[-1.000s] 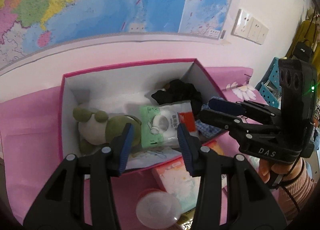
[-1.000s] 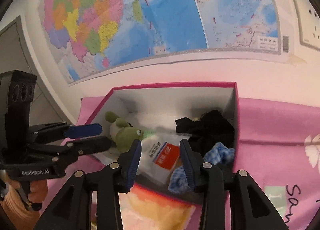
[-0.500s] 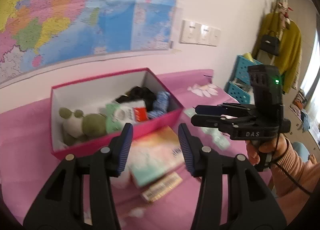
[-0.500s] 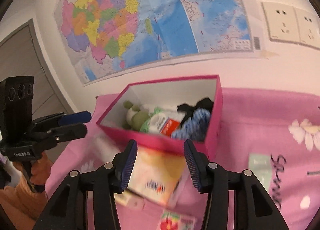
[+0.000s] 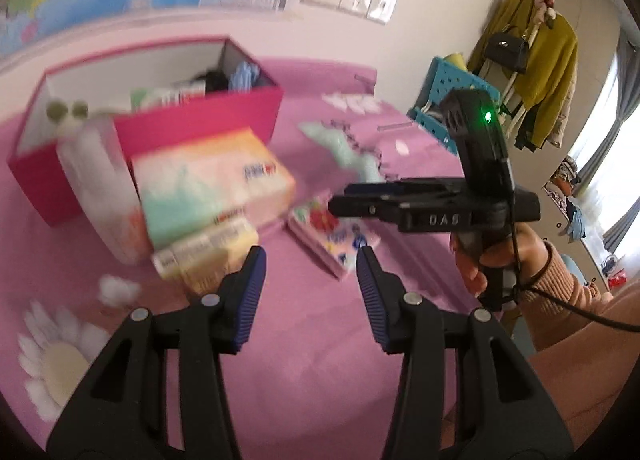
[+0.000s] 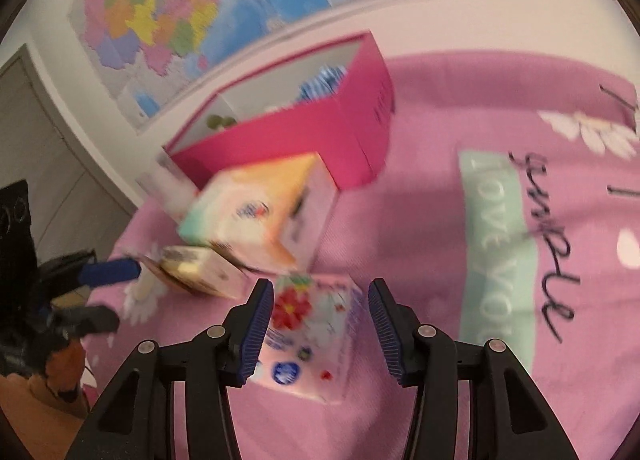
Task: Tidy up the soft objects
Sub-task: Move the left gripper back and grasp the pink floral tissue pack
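Note:
A pink box (image 5: pixel 200 122) (image 6: pixel 320 136) stands on the pink cloth and holds a green plush toy (image 5: pixel 66 112), a wipes pack, a black cloth and a blue checked cloth (image 5: pixel 244 76). In front of it lie a large tissue pack (image 5: pixel 208 184) (image 6: pixel 264 208), a yellow pack (image 5: pixel 208 252) (image 6: pixel 200 268) and a small flowered tissue pack (image 5: pixel 332 232) (image 6: pixel 312 332). My right gripper (image 6: pixel 320 324) is open, its jaws on either side of the flowered pack, just above it. My left gripper (image 5: pixel 308 292) is open and empty over bare cloth.
A white cylindrical container (image 5: pixel 100 188) leans by the box's front left. The cloth (image 6: pixel 496 244) has flower prints and lettering. A map hangs on the wall behind. Blue crates (image 5: pixel 452 100) and a coat rack stand beyond the right edge.
Both grippers have pulled back from the box and dropped lower. The right gripper now straddles the flowered tissue pack; the left one hangs over bare cloth.

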Available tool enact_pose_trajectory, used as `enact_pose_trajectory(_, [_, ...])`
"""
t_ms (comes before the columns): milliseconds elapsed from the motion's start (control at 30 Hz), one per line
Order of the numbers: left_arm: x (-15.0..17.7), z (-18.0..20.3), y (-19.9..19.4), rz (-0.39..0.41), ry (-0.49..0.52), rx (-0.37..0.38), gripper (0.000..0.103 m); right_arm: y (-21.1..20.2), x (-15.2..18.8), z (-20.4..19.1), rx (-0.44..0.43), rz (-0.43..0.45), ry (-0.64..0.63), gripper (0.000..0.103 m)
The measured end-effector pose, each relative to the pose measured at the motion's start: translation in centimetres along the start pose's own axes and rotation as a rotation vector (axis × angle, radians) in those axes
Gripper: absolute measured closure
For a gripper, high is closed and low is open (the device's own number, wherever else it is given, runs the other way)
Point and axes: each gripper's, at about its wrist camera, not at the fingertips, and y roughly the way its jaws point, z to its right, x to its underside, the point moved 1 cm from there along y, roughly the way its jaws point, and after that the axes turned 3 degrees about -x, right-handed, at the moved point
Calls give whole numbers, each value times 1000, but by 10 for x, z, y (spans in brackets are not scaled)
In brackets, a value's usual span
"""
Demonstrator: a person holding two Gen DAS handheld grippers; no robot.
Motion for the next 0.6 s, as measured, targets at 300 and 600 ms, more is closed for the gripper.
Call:
enact_pose_trajectory(300, [21, -10, 6, -41, -78, 25, 54, 16, 10, -21, -81, -58, -89, 52])
enact_pose_trajectory(600, [46, -30, 3, -67, -160, 4, 54, 26, 29, -67, -203, -141, -277, 52])
